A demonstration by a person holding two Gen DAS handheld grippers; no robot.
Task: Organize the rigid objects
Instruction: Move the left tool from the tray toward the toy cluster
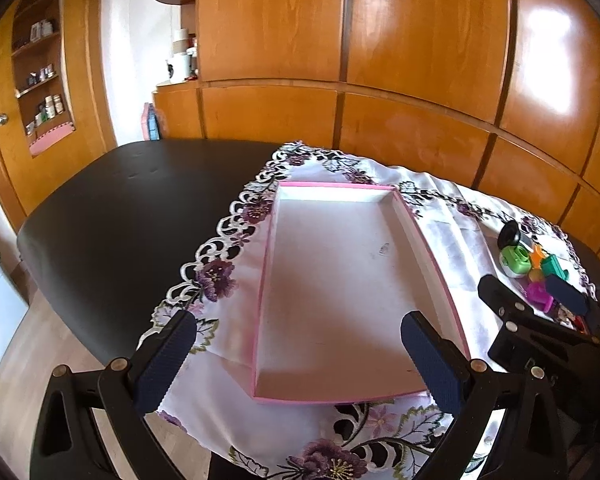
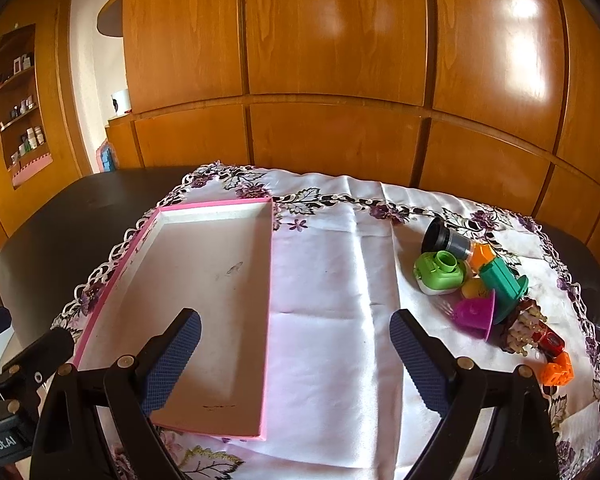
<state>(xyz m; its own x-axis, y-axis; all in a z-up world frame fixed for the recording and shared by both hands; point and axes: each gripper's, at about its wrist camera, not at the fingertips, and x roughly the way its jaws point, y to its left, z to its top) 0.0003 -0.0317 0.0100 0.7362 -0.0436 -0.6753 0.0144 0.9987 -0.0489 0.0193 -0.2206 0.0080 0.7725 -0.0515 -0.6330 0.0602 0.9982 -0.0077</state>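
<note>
Toys [image 2: 484, 288] lay heaped on the cloth's right, well apart from the empty pink tray [image 2: 265, 320] at left; both grippers, left gripper [image 1: 300, 360] and right gripper [image 2: 294, 360], hovered spread, so the right one probably needed to take an outer piece first.

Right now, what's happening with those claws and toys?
Left gripper open, right gripper open, both empty. Pink tray empty. Toy pile untouched. Nothing blocking.

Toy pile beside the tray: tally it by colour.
Black/grey: 1, lens-like cylinder
Green: 2, toy camera, teal block
Orange: 2, piece, cube
Yellow: 1
Magenta: 1, cup
Red: 1
Brown: 1, beaded cluster
Total: 9 visible
</note>
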